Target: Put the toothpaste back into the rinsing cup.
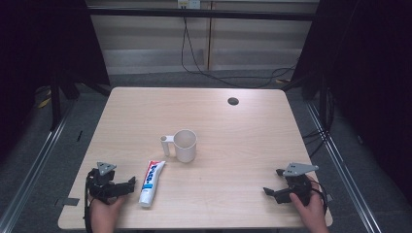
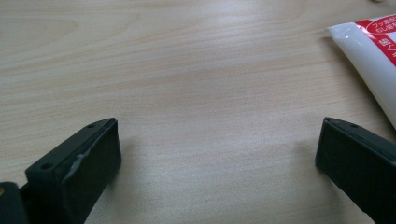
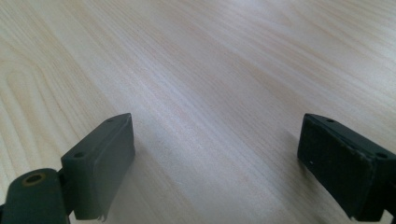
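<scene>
Your left tongs (image 1: 127,185) sit low on the table (image 1: 233,145), jaws spread wide with nothing between them; the toothpaste tube (image 1: 151,182) lies flat just beside them (cap end toward you); white cup (image 1: 185,145) stands upright beyond the tube; your right tongs (image 1: 274,182) gape empty, well apart at the table's right.

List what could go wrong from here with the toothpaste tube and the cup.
1. The toothpaste tube lies flat beside the open left gripper; its jaws may scrape the table or squeeze the soft tube.
2. The cup stands upright just beyond the tube; a careless lift could tip it.
</scene>
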Demonstrator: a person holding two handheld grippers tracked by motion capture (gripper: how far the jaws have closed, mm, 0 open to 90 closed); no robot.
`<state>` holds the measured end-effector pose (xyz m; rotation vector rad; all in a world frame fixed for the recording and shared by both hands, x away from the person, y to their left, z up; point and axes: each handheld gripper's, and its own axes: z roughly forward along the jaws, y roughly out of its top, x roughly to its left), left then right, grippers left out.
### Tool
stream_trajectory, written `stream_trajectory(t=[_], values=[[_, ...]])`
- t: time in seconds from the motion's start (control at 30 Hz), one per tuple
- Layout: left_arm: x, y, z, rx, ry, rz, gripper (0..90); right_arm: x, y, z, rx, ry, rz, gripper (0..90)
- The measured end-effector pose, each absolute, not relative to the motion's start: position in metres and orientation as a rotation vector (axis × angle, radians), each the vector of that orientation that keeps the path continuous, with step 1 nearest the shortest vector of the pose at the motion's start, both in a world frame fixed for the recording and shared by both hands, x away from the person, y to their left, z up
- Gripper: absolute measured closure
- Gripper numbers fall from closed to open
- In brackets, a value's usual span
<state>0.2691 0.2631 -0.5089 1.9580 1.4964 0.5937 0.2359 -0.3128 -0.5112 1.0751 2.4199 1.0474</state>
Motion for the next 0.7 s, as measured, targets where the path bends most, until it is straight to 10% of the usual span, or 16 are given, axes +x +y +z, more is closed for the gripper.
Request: stream_trajectory(t=[0.7], values=[[0.295,0.25,-0.461,2.076,1.533,0.289,17.2,0.236,-0.313,-0.511,1.074,2.421,1.049,10.6]])
